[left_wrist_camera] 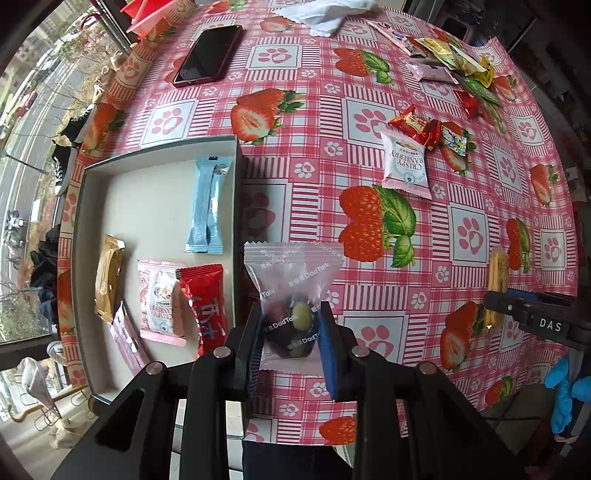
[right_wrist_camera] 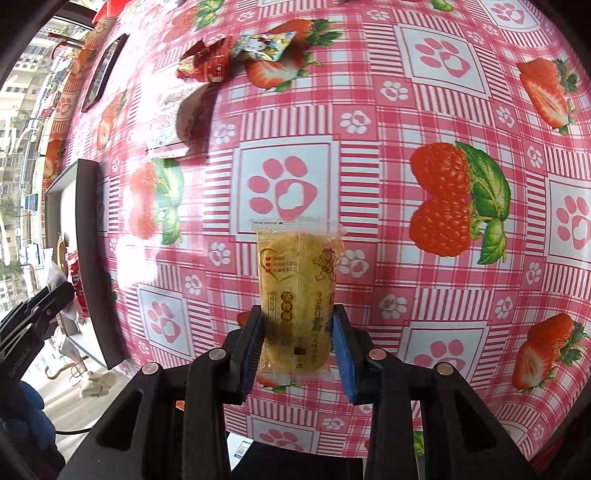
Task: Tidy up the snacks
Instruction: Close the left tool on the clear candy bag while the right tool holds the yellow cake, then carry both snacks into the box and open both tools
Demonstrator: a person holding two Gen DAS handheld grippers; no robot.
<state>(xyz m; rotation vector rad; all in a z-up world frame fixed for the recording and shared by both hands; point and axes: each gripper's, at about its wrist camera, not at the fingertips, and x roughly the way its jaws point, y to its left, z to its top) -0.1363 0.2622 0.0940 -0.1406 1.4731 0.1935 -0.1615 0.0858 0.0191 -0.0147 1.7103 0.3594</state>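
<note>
At the far left the grey tray (left_wrist_camera: pixel 83 206) lies on the tabletop (left_wrist_camera: pixel 317 85) with its strawberry-and-paw-print cloth, and several snacks are already inside it: a gold packet (left_wrist_camera: pixel 108 282) near the left wall, a pale blue packet (left_wrist_camera: pixel 208 205) against the right wall, and a pink cranberry packet (left_wrist_camera: pixel 159 301) partly overlapped by a red packet (left_wrist_camera: pixel 205 306). Just right of the tray wall, the left tongs (left_wrist_camera: pixel 290 332) are clenched on a frosted clear pouch (left_wrist_camera: pixel 291 280) with dark and yellowish pieces inside, held above the cloth beside the tray. Beyond it, towards the far side of the tabletop, a dark phone (left_wrist_camera: pixel 208 55) lies flat, with a white cloth (left_wrist_camera: pixel 325 14) further back. To the right sits a second pink cranberry packet (left_wrist_camera: pixel 404 166), touching a small cluster of red-wrapped candies (left_wrist_camera: pixel 419 127), and a larger heap of mixed wrappers (left_wrist_camera: pixel 454 64) lies near the far right edge. At the right, the right tongs (right_wrist_camera: pixel 297 334) are squeezed on the lower sides of a clear packet with a yellow cracker (right_wrist_camera: pixel 297 291), which stands out forward over the checked cloth, well apart from the tray, whose dark wall (right_wrist_camera: pixel 92 258) shows at the left of the right wrist view.
</note>
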